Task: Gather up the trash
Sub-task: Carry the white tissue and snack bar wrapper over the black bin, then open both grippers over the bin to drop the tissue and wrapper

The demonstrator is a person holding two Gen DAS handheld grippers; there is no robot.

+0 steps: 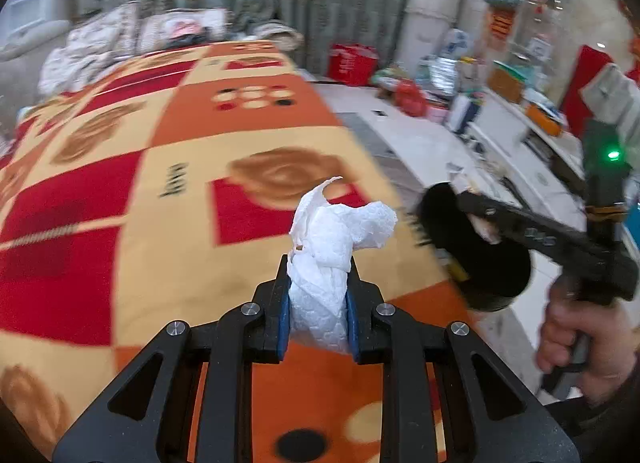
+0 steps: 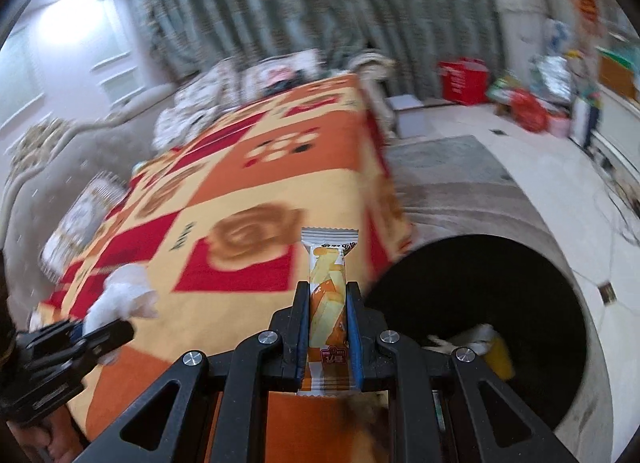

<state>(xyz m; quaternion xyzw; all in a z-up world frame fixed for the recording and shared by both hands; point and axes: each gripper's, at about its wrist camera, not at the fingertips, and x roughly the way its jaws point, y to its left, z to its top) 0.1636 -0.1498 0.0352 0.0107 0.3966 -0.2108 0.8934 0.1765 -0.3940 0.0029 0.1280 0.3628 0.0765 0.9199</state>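
Pinching a crumpled white tissue, the left gripper hovers over the orange-and-red blanket. Over on the right, the right gripper has its jaws clamped on a snack wrapper (upright, orange and yellow), just left of the black trash bin on the floor.

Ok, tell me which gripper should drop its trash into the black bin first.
Right. The right gripper, clamping the orange snack wrapper, sits beside the black bin; the left gripper, holding crumpled white tissue, is over the bed.
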